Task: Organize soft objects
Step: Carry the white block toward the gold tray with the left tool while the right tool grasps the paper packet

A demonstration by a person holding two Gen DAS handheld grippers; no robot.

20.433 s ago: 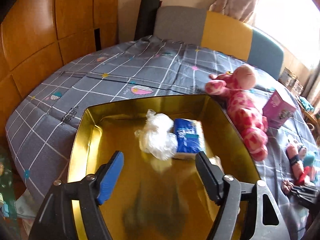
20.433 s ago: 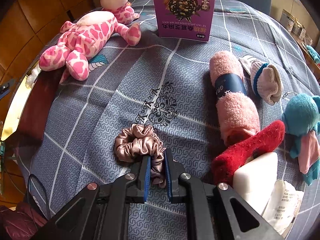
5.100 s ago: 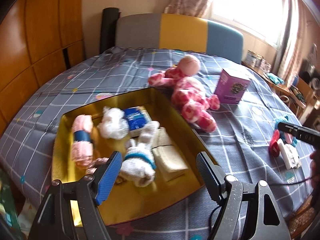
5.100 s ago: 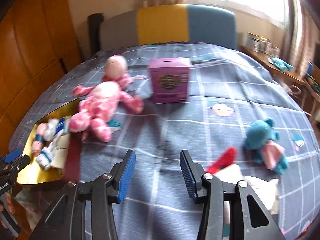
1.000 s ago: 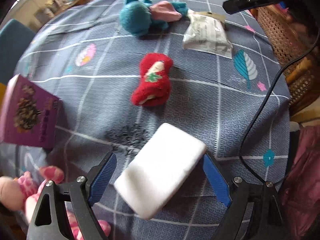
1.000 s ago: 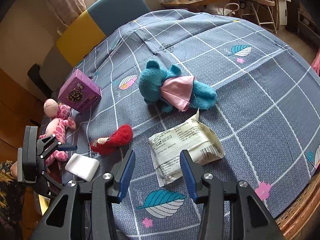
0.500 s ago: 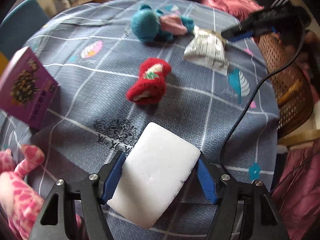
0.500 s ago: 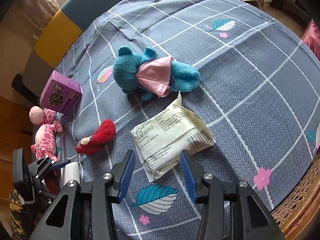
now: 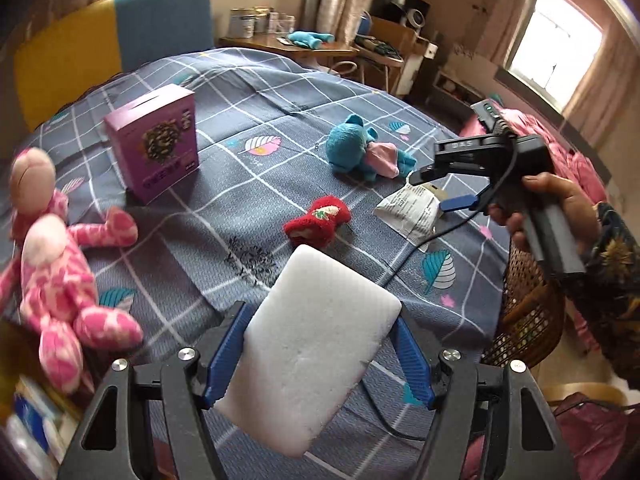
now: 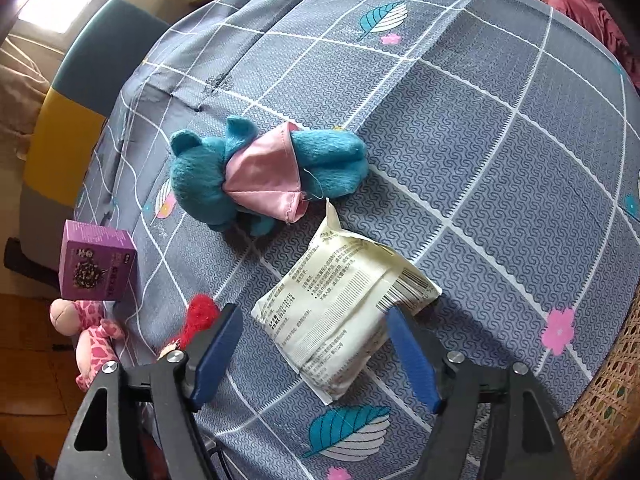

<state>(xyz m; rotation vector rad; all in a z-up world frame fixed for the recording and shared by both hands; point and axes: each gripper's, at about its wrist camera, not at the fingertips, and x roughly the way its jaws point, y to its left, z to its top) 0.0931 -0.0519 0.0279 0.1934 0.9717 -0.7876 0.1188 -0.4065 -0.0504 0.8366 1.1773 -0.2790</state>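
Observation:
My left gripper is shut on a white sponge block and holds it above the table. My right gripper is open, its jaws on either side of a cream plastic packet lying on the cloth; it also shows in the left wrist view over that packet. A teal plush with a pink cloth lies just beyond the packet. A red sock lies mid-table. A pink spotted plush lies at the left.
A purple box stands at the back left. A black cable trails over the grey checked tablecloth. A wicker basket stands past the table's right edge. A yellow and blue chair back is behind.
My left gripper has closed on the white sponge block and lifted it off the table, turning toward the room. My right gripper has moved down until the cream packet lies between its jaws.

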